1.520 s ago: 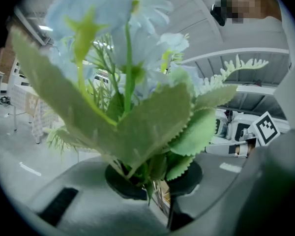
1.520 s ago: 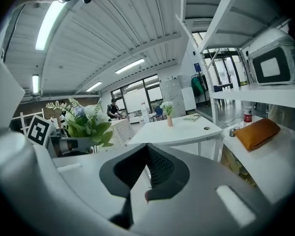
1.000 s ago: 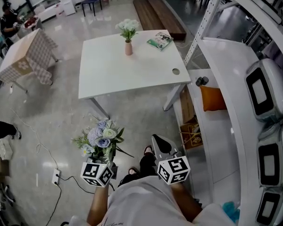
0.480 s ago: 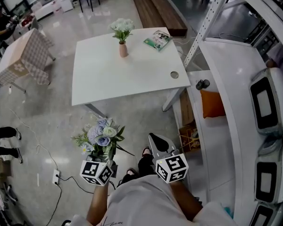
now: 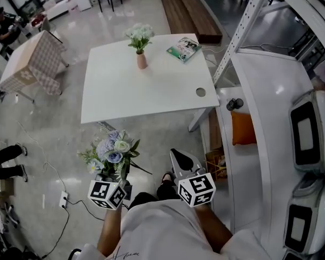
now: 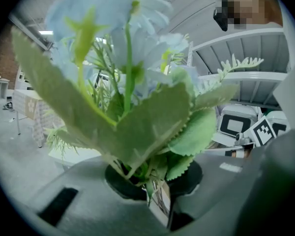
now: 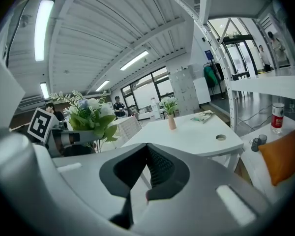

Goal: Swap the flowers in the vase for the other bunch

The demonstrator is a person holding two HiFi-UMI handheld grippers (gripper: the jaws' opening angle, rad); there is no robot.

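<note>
Holding the blue-and-white bunch (image 5: 111, 153) by its stems, the left gripper (image 5: 112, 184) sits at 7 o'clock in the head view. Its jaws are pinched narrow on the stems and the blooms stand upright. The right gripper (image 5: 183, 163), at 5 o'clock, has its jaws together with nothing between them. The white table (image 5: 141, 93) lies at 12 o'clock, apart from both grippers. The pink vase (image 5: 142, 60) stands upright near the table's far edge, toward 11 o'clock, with white flowers (image 5: 138, 34) in it. A green booklet (image 5: 183, 48) lies at the 1 o'clock corner, apart from the vase.

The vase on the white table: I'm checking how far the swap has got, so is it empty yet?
No, a bunch of white flowers stands in the pink vase on the table.
</note>
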